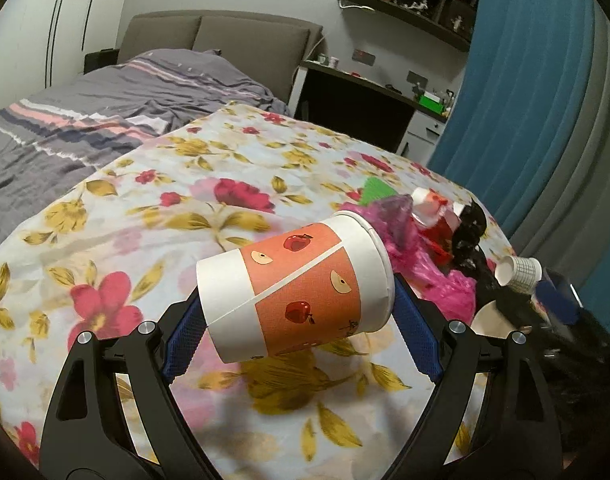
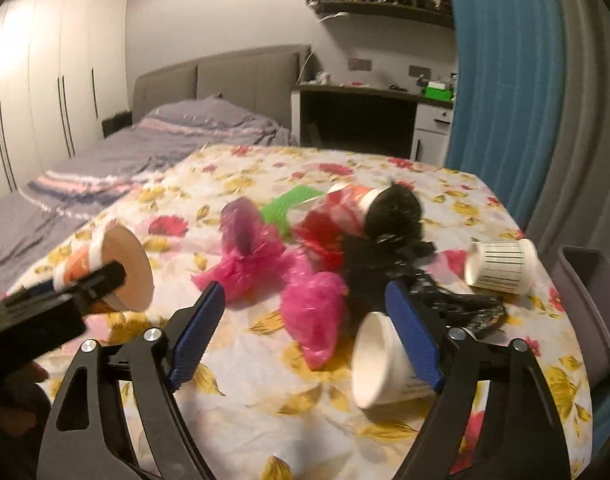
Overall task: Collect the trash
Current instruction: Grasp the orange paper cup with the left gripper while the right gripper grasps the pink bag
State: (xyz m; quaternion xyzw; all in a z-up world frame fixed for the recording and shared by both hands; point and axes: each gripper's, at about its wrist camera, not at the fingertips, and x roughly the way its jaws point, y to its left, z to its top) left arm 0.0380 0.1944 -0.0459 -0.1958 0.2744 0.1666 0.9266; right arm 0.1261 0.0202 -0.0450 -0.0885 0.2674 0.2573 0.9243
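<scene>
fingers of the left gripper (image 1: 297, 312) are pinching the apple-print cup (image 1: 295, 286) end to end, carrying it sideways above the floral cloth (image 1: 145, 208); the right gripper (image 2: 305, 320) is hanging spread, lining up on the pink bag (image 2: 313, 304).

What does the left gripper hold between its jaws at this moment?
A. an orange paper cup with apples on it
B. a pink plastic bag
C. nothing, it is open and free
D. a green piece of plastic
A: the left gripper has its jaws closed on the two ends of the orange paper cup, which lies sideways above the flowered cloth.
</scene>
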